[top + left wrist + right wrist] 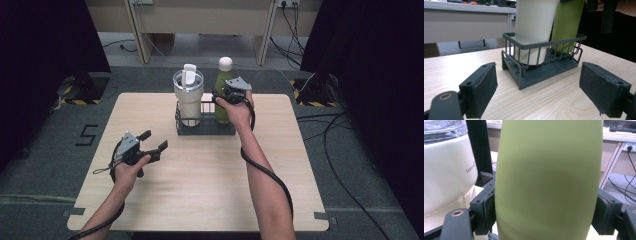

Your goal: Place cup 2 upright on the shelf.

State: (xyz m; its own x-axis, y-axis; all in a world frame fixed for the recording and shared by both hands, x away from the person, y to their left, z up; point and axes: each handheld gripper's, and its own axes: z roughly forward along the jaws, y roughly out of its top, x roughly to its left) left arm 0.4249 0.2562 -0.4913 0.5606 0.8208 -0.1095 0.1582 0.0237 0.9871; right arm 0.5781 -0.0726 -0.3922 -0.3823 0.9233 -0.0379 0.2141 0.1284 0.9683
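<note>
A dark wire basket [205,129] stands at the far middle of the table. In it are a cream tumbler [188,97] with a clear lid and a green bottle [223,80] with a white cap, both upright. My right gripper [223,96] is shut on the bottle's body; in the right gripper view its pads [489,211] press both sides of the green bottle [549,177], with the tumbler [446,177] to the left. My left gripper [155,140] stands open over the table, left of and nearer than the basket, pointing at the basket [541,45] with nothing between its jaws.
The light wooden table [200,190] has bare room in front of the basket and on both sides. Cables trail from both grippers. Beyond the table stand a desk, floor cables and dark curtains at both sides.
</note>
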